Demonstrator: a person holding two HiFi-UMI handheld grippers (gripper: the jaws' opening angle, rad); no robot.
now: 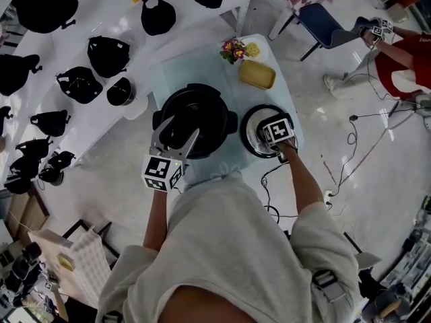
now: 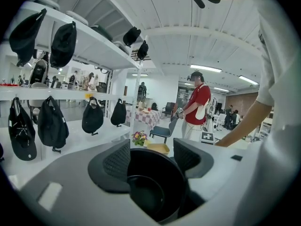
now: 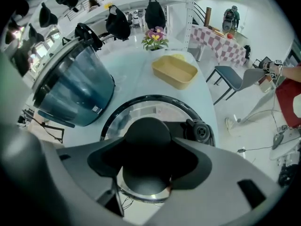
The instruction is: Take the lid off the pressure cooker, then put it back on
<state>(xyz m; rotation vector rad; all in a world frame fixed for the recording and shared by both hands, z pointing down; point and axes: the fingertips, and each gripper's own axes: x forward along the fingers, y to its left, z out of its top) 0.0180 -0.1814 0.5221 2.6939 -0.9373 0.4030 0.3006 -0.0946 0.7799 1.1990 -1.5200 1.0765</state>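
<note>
The black pressure cooker stands uncovered in the middle of the pale table; its body also shows at the left of the right gripper view. Its lid lies flat on the table to the right of it. My right gripper points down over the lid, open, with the black knob between its jaws. My left gripper is open at the cooker's near left rim, and the pot's dark inside shows between its jaws.
A yellow tray and a small bunch of flowers sit at the table's far end. White shelves with several black bags run along the left. A blue chair and a person in red are at the far right. Cables trail over the floor.
</note>
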